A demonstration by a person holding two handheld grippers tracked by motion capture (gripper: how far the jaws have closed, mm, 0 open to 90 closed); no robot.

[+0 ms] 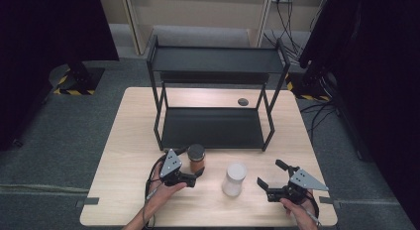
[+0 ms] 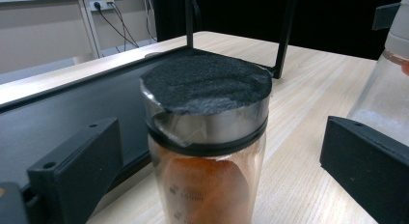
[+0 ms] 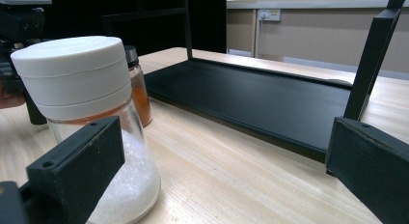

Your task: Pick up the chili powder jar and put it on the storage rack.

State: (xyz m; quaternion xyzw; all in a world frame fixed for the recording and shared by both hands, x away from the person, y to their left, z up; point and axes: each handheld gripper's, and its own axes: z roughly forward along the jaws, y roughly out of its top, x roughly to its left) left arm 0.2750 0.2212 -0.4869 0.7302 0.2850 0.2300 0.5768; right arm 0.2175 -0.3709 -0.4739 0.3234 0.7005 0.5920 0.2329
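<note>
l claw (image 1: 198, 176) open round spice jar (image 1: 196, 158).

From up top I've got the left tongs (image 1: 199, 176) at about 7 o'clock on the worktop (image 1: 129, 141), spread wide right beside the dark-lidded jar (image 1: 196, 157) of orange powder. The white-capped jar (image 1: 234, 178) stands at 6, near the right tongs (image 1: 270, 178), which sit gaping at 5. The black two-tier rack (image 1: 213, 128) takes up 12.
</note>
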